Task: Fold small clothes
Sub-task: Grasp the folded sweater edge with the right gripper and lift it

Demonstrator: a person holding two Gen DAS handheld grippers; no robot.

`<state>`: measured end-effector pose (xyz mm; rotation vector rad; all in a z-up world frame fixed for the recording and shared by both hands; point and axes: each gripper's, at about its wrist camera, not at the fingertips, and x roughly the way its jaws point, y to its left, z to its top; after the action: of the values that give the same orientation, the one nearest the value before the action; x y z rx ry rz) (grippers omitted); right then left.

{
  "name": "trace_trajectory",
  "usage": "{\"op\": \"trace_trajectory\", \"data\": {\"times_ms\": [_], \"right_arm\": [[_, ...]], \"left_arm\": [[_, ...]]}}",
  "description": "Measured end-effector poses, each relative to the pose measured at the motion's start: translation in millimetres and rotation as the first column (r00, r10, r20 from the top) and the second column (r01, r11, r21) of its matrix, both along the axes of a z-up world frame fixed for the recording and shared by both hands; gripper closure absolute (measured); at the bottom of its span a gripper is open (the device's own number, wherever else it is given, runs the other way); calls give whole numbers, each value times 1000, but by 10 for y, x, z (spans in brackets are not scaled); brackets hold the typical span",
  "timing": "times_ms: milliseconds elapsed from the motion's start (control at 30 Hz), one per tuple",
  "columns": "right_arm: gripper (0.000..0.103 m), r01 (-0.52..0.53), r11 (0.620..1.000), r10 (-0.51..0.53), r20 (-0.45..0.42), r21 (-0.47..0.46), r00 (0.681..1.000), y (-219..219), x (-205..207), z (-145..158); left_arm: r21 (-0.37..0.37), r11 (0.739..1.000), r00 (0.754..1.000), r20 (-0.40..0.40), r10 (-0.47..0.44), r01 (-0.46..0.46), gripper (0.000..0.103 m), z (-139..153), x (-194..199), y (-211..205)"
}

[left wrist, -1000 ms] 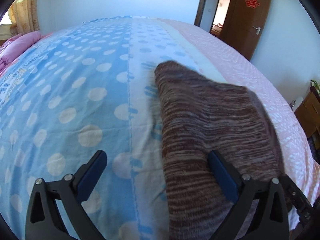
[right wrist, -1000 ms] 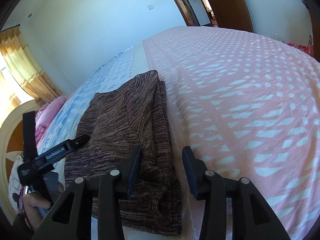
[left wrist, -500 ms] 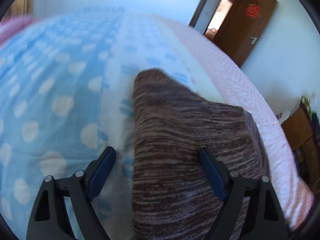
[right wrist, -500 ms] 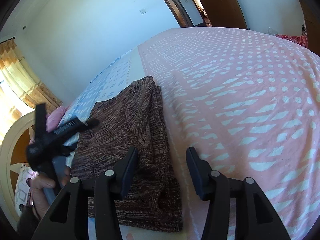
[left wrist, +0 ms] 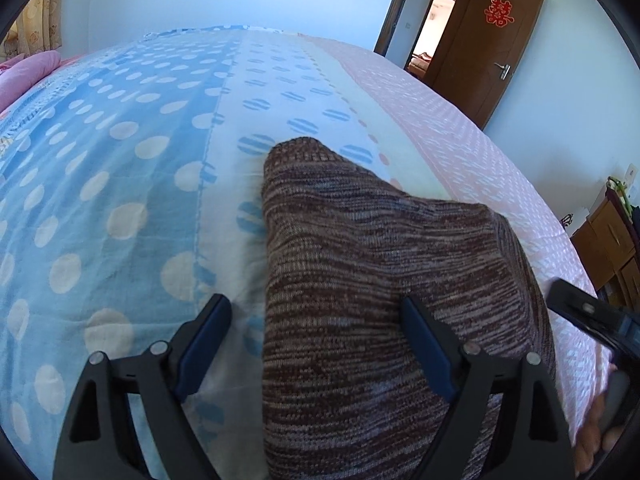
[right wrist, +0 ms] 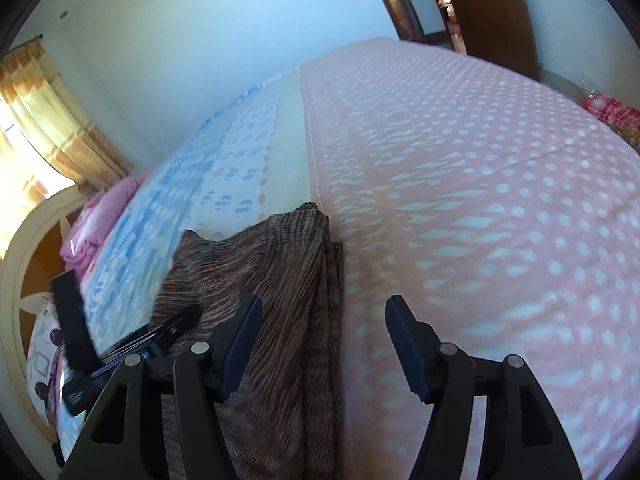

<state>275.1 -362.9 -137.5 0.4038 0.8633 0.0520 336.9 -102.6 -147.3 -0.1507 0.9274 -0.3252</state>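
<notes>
Your left gripper [left wrist: 316,320] stands wide open above the bed, its blue-padded fingers [left wrist: 204,340] spread clear of everything; the pads press on nothing. The left edge of the folded brown knit garment [left wrist: 380,280] lies between them, with the left pad over bare sheet and the right pad over the knit.

Your right gripper [right wrist: 320,328] is partly open, and its jaws have just been opening. The right-hand folded edge of the same garment [right wrist: 288,300] lies below the gap, nearer the left pad; neither pad touches it. The right pad hangs over the pink part of the bedsheet [right wrist: 480,200].

The garment rests flat on the bed, folded into a long strip of stacked layers, straddling the pale band where the blue dotted half [left wrist: 100,160] meets the pink half. One narrow end points toward the far wall.

In the left wrist view, your right hand [left wrist: 600,432] shows at the lower right edge, gripping its tool. The brown door [left wrist: 488,40] stands open beyond the bed. The right wrist view is slightly blurred.
</notes>
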Motion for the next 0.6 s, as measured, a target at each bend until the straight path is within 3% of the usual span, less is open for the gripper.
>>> {"op": "trace_trajectory", "data": {"times_ms": [100,233,433,533,600], "right_arm": [[38,-81,997,81,-57,4,995,97,283,-207],[38,-104,986,101,-33,-130,994,296,330,-234],[38,-197,980,196,-21,-27,980,133,331,-234],[35,-207,978,206,-40,-27,978,132,470,-240],[27,-222,973,220,-45,-63,975,237,565,-246]], "left_arm": [[15,1000,1000,2,1,-1,12,4,-5,-20],[15,1000,1000,3,1,-1,12,7,-10,-26],[22,1000,1000,4,1,-1,12,7,-11,-28],[32,999,1000,6,0,0,12,3,-11,-39],[28,1000,1000,4,0,0,12,-2,-3,-35]]}}
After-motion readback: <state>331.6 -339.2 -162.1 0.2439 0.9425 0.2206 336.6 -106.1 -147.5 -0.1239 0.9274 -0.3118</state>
